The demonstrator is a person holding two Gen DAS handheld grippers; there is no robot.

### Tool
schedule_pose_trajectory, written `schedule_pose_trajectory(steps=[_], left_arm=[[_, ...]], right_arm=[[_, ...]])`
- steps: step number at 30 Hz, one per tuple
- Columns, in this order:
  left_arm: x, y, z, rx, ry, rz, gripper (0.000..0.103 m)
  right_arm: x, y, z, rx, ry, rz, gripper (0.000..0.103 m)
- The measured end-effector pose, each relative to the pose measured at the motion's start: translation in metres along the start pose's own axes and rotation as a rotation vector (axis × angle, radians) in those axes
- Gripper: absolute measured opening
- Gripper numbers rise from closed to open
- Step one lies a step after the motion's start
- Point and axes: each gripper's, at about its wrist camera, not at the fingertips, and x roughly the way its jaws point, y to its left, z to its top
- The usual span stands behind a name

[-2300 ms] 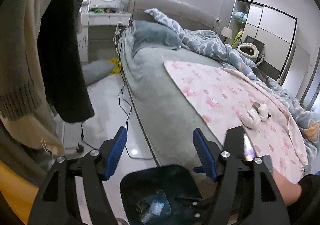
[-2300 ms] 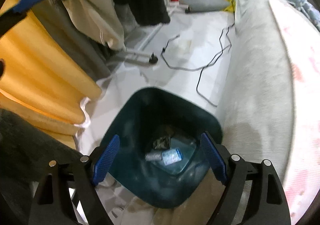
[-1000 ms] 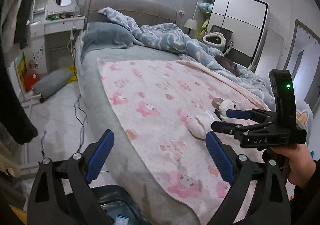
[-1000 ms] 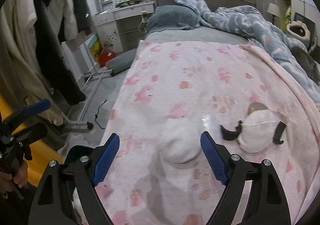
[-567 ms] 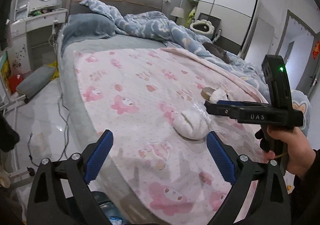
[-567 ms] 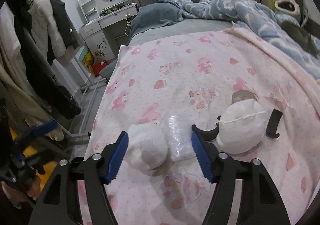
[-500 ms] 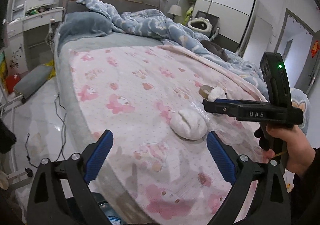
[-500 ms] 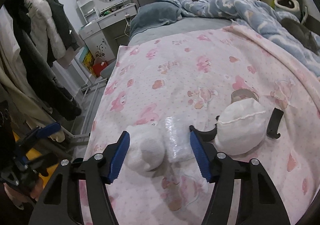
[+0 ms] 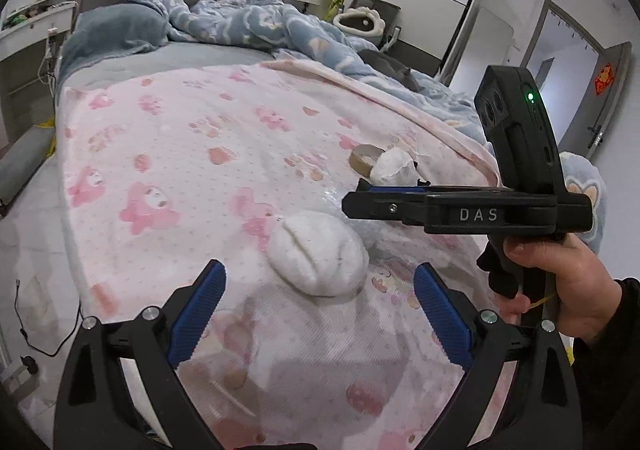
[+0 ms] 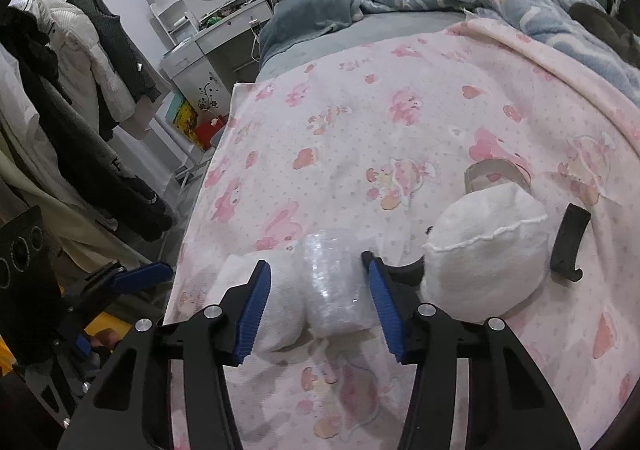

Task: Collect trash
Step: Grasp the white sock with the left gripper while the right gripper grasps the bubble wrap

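A crumpled clear plastic wrapper (image 10: 334,282) lies on the pink blanket (image 10: 400,130) between the jaws of my right gripper (image 10: 316,290), which is open and straddles it without touching it. A white wad (image 10: 276,302) lies just left of it, partly behind the left finger; it also shows in the left wrist view (image 9: 318,256). A larger white wad (image 10: 486,254) lies to the right, with a cardboard tape ring (image 10: 496,170) behind it. My left gripper (image 9: 320,310) is open, just short of the near wad. The right gripper (image 9: 384,202) also shows side-on there.
A black hook-shaped piece (image 10: 568,242) lies right of the large wad. A blue duvet (image 9: 248,22) is heaped at the bed's far side. Clothes (image 10: 80,110) hang on a rack left of the bed. A cable (image 9: 36,342) lies on the floor.
Both grippers swung up from the dark bin on the floor to the bed. My right gripper has narrowed and moved in around the clear wrapper. My left gripper has come closer to the near wad.
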Motion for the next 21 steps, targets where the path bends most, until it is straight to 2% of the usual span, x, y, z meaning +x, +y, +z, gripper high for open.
schedule_pose_trajectory(steps=[12,13,14,17,21], left_arm=[[0.042,-0.01,0.005,0.074,0.065,0.013,0.095],[0.044,-0.01,0.005,0.078,0.069,0.019,0.093],[0.046,-0.009,0.006,0.076,0.073,0.02,0.085],[0.053,-0.005,0.007,0.059,0.086,0.028,0.072],[0.051,0.001,0.008,0.04,0.082,0.039,0.059]], right_arm=[[0.012,-0.007,0.009,0.01,0.032,0.065,0.051],[0.013,-0.008,0.01,0.006,0.035,0.065,0.051],[0.013,-0.008,0.01,0.004,0.037,0.063,0.051],[0.013,-0.009,0.011,-0.001,0.041,0.06,0.05],[0.013,-0.009,0.011,-0.004,0.046,0.057,0.05]])
